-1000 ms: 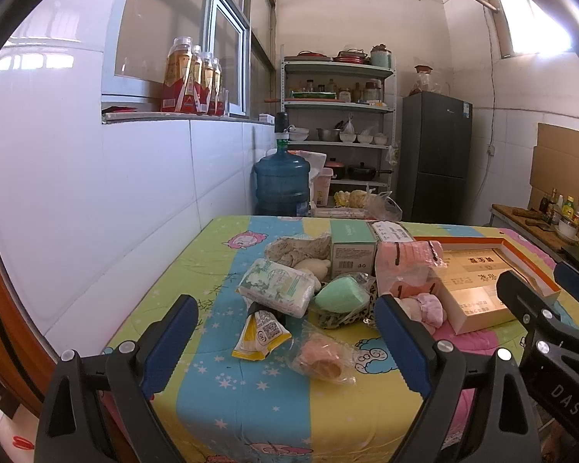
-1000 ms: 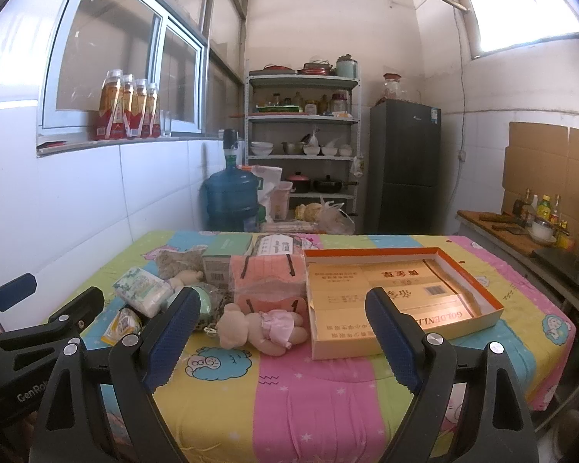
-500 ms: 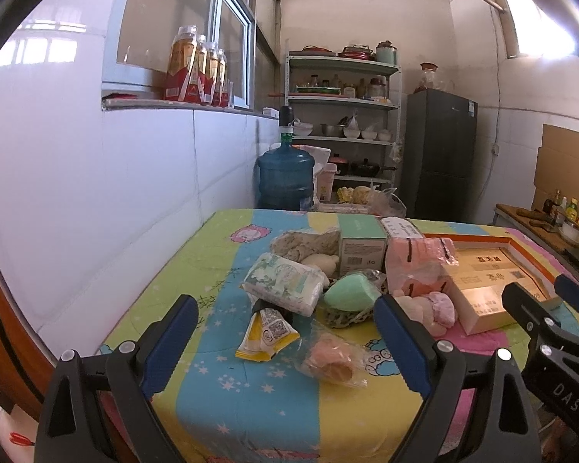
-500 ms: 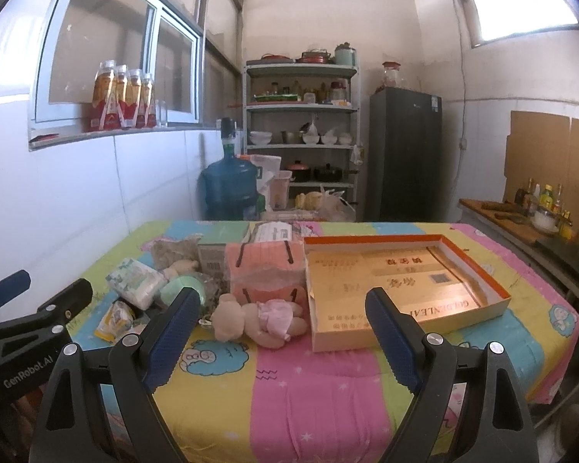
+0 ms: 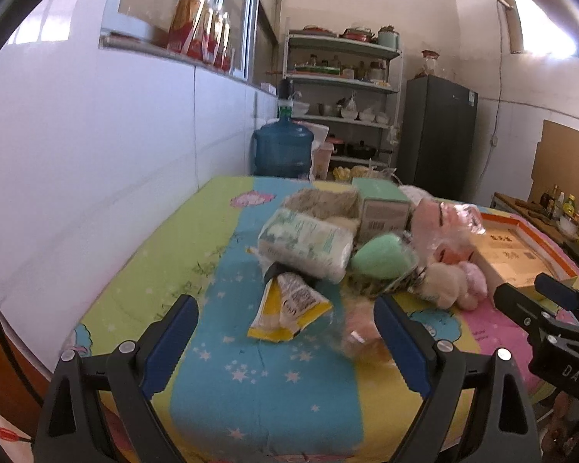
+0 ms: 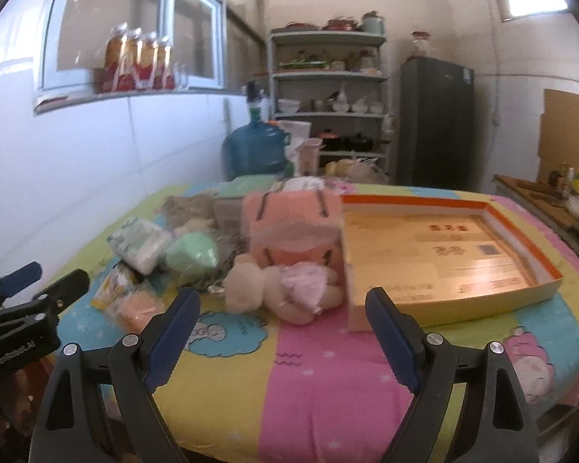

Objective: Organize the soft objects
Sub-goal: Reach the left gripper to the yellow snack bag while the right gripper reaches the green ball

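Two letters short of a word, "DAS" was all that could be read on the right gripper (image 5: 552, 301) poking into the left wrist view. The left gripper (image 5: 285, 332) was spread wide and gripping nothing, above the near table (image 5: 251, 386) edge, with the yellow packet (image 5: 289, 308) just beyond its tips and the white tissue pack (image 5: 308, 243) and green sponge (image 5: 382, 258) farther back.

Over in the right wrist view, the orange-rimmed box (image 6: 444, 254) had print too blurry to read. That gripper (image 6: 281, 320) was equally wide and empty-handed, short of the plush doll (image 6: 281, 289), which lay against the pink bag (image 6: 293, 227).
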The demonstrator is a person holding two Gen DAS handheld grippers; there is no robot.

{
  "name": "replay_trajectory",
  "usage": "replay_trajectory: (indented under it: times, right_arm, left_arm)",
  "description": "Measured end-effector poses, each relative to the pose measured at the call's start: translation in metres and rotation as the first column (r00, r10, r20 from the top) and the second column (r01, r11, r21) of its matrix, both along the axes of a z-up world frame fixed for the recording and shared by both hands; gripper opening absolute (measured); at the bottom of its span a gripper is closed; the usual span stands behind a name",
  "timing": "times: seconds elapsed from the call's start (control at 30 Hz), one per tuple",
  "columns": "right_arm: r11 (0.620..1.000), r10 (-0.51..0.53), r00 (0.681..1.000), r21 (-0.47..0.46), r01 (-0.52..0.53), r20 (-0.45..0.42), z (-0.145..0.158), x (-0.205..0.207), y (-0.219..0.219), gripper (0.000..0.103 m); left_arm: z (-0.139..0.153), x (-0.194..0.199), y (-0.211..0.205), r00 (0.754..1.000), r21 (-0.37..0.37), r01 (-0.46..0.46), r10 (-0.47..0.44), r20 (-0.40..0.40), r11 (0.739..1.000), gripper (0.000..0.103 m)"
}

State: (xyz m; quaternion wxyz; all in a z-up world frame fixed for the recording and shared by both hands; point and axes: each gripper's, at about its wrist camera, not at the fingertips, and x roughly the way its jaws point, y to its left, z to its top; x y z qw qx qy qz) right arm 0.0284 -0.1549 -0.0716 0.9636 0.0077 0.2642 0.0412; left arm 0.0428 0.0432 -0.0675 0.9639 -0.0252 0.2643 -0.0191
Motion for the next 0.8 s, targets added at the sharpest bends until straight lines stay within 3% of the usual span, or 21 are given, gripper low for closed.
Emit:
replay_trajectory:
  times: [0.3, 0.5, 0.57, 0.7, 0.77, 0.8]
  right_arm:
    - [0.998, 0.054, 0.998, 0.021, -0.053, -0.025, -0.012, 0.018, 0.005, 0.088]
    - [0.998, 0.052, 0.998, 0.036, -0.050, -0.035, -0.014, 0.025, 0.003, 0.088]
    - [0.998, 0.051, 0.998, 0.036, -0.049, -0.038, -0.015, 0.027, 0.002, 0.088]
    - [0.998, 0.053, 0.998, 0.038, -0.052, -0.037, -0.015, 0.031, 0.003, 0.088]
    - [0.997, 0.064, 0.997, 0.040, -0.062, -0.038, -0.016, 0.033, 0.003, 0.088]
    - [0.997, 0.071, 0.997, 0.043, -0.069, -0.040, -0.016, 0.035, 0.004, 0.088]
  left_arm:
    - [-0.008, 0.027, 0.010, 1.000, -0.015, -0.009, 0.008, -0.028, 1.000, 0.093]
    - [-0.018, 0.066, 0.009, 0.993, -0.006, 0.027, -0.027, -0.117, 1.000, 0.092]
    - [-0.027, 0.078, 0.010, 0.985, -0.026, 0.035, -0.039, -0.171, 0.999, 0.085]
    - [-0.038, 0.087, 0.017, 0.976, -0.081, 0.048, -0.064, -0.209, 0.996, 0.084]
    - [-0.041, 0.088, 0.019, 0.974, -0.107, 0.063, -0.084, -0.210, 0.992, 0.074]
    - [-0.041, 0.089, 0.019, 0.971, -0.111, 0.071, -0.094, -0.218, 0.991, 0.060]
